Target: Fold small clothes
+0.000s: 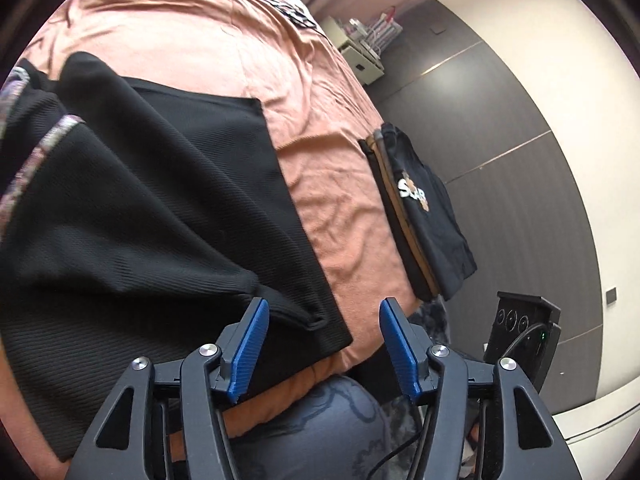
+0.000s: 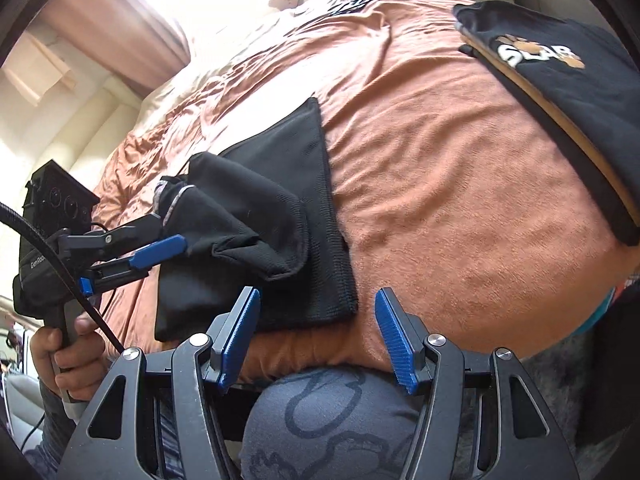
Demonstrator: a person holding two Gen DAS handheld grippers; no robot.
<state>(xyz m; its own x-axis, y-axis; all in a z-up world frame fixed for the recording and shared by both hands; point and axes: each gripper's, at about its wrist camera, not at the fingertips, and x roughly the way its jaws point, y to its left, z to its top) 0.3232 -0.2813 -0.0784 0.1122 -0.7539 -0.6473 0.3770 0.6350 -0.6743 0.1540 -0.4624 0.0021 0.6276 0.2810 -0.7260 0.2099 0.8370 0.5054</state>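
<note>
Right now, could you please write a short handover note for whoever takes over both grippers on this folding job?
Left gripper: open, holding nothing, beside the black garment.
Right gripper: open, empty, at the bed's near edge by the garment's near corner.
Garment lies on the orange bedspread, one part folded over and bunched in a hump, not flat.
Folded pile with a printed dark shirt on top sits at the bed's right edge.
Done: pile folded, first fold started. Left: flatten the hump, finish folding, probably add it to the pile.

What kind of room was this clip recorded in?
Most likely a bedroom: a bed with a rumpled orange cover, curtains beside a bright window, and a folded black shirt lying on the bed.
</note>
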